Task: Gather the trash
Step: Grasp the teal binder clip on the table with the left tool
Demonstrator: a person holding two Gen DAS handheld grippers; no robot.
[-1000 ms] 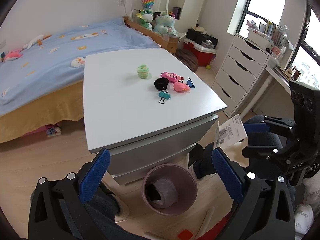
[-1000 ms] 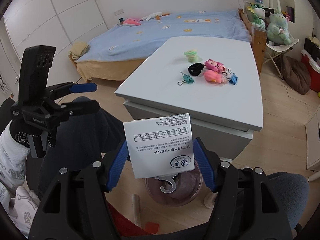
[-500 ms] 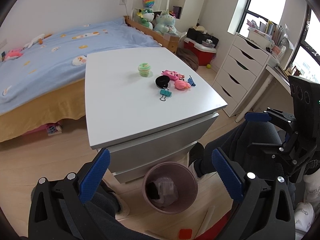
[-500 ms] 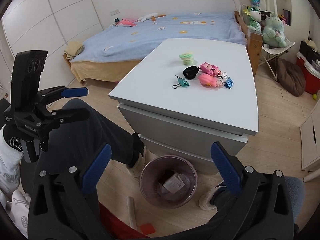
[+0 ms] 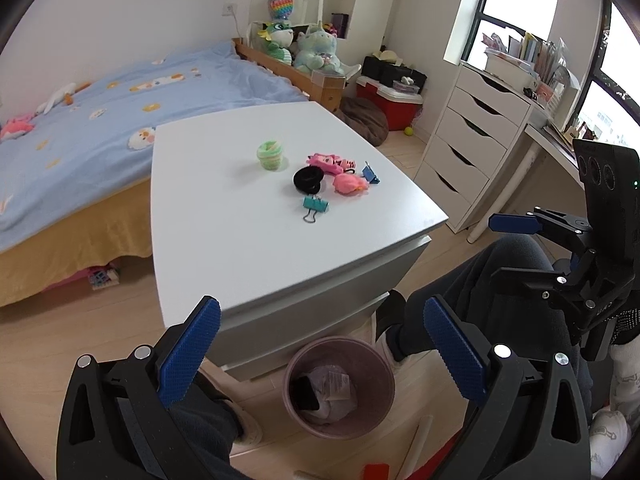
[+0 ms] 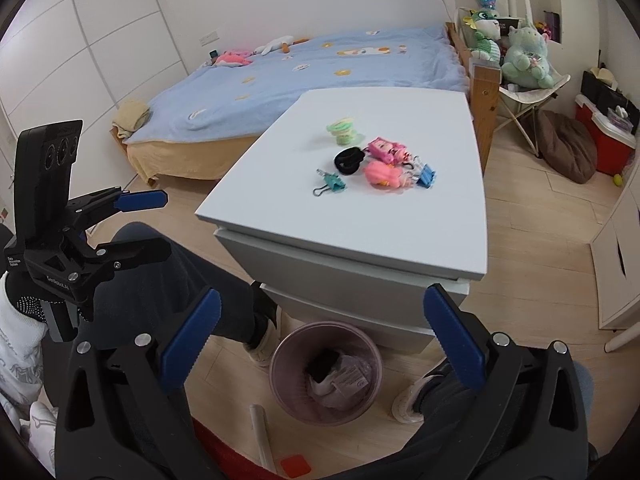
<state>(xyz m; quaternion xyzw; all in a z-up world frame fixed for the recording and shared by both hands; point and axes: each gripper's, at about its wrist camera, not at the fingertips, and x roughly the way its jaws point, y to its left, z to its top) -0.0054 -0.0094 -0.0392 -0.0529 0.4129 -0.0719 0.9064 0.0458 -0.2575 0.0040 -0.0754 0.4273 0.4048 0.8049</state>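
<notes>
A mauve trash bin [image 5: 339, 387] stands on the floor in front of the white table [image 5: 224, 216]. It holds a white paper card [image 6: 352, 378], crumpled white trash and a black item. It also shows in the right wrist view [image 6: 326, 372]. My left gripper [image 5: 320, 352] is open and empty above the bin; it also shows in the right wrist view [image 6: 136, 224]. My right gripper [image 6: 322, 346] is open and empty above the bin; it also shows in the left wrist view [image 5: 516, 248].
On the table lie a green cup [image 5: 270, 155], a black hair tie [image 5: 308, 180], pink toys [image 5: 349, 184], a teal binder clip [image 5: 315, 206] and a blue clip [image 5: 371, 174]. A bed [image 5: 80, 120] is behind, white drawers [image 5: 472, 152] to the right. The person's legs [image 5: 472, 300] flank the bin.
My right gripper opened and let go of the white paper card, which dropped into the bin. Both grippers have risen slightly.
</notes>
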